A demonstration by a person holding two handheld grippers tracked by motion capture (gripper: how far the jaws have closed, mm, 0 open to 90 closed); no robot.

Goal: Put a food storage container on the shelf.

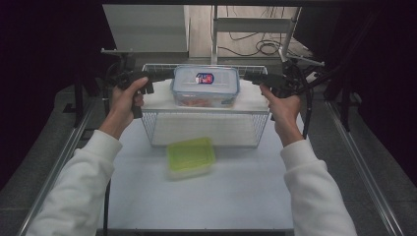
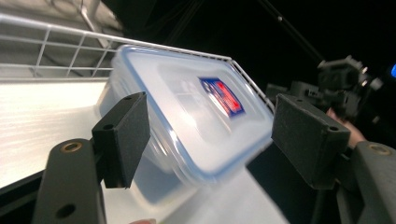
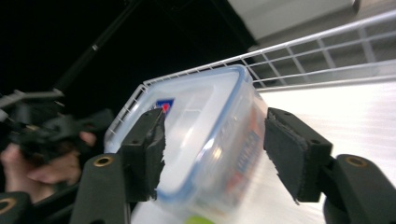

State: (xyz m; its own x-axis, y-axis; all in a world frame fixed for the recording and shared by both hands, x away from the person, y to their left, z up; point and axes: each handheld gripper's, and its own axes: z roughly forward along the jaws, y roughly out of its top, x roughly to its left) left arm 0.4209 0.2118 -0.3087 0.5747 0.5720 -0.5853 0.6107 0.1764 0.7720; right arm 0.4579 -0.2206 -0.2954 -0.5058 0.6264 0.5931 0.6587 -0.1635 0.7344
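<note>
Left gripper [image 1: 164, 77] spread, pads off clear lidded container [image 1: 205, 86], just beside its left end. Right gripper [image 1: 248, 77] likewise spread, clear of right end. Container sits between both grippers on white shelf [image 1: 162, 101] atop wire basket [image 1: 206, 129]. Green-lidded box [image 1: 191, 156] below, nearer person.

high view looks down and toward 12 o'clock over the table [image 1: 196, 196]; both gripper views sit close, sharing the clear container [image 2: 187, 116].
</note>
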